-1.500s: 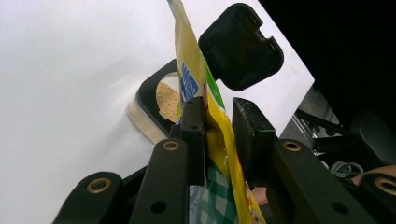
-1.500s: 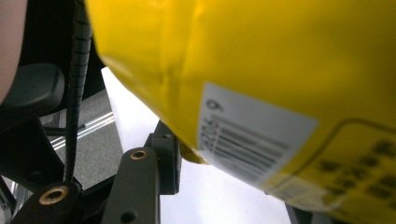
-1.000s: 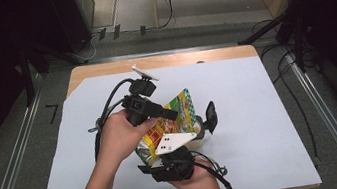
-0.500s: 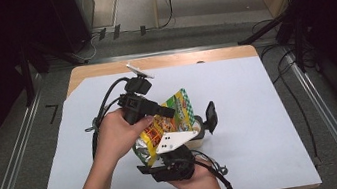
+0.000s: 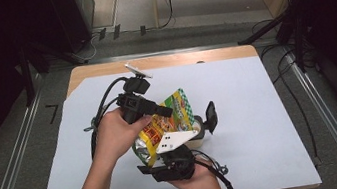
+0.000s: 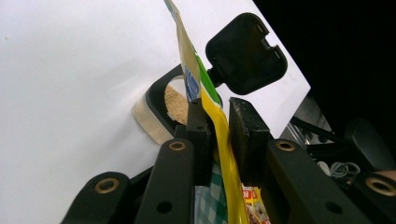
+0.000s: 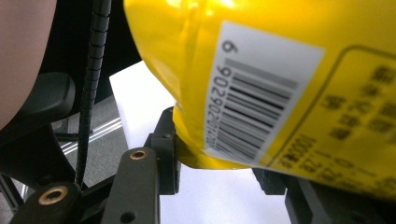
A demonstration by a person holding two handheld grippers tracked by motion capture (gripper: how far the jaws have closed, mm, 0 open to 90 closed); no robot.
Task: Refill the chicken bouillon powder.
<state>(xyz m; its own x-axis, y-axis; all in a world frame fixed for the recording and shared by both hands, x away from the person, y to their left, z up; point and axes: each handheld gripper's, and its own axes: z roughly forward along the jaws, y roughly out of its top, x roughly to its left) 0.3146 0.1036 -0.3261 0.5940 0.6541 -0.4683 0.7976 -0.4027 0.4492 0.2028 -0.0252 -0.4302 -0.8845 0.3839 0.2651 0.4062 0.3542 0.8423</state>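
A: Where is the pouch?

B: The yellow snack pouch [image 5: 163, 125] hangs above the middle of the worktop [image 5: 257, 91], between your two hands. It is off the white sheet and tilted, with its green-checked top edge pointing up and away from you.

A: And your left gripper?

B: Your left gripper [image 5: 159, 111] comes in from the left near the pouch's upper part. In the left gripper view its fingers [image 6: 201, 135] stand either side of the thin upper edge of the pouch [image 6: 219, 130] and have just been closing on it. One pad touches the film; the other looks a sliver off, so the pinch is not firm.

A: Right gripper?

B: Your right gripper [image 5: 165, 150] sits below, nearest you. In the right gripper view its fingers [image 7: 166, 144] are clamped on the bottom corner of the pouch [image 7: 280, 70], barcode facing the camera.

A: Anything else on the worktop?

B: A small round container [image 6: 161, 107] with crumbly brown contents lies just beyond the pouch, its black hinged lid [image 6: 245, 53] standing open.
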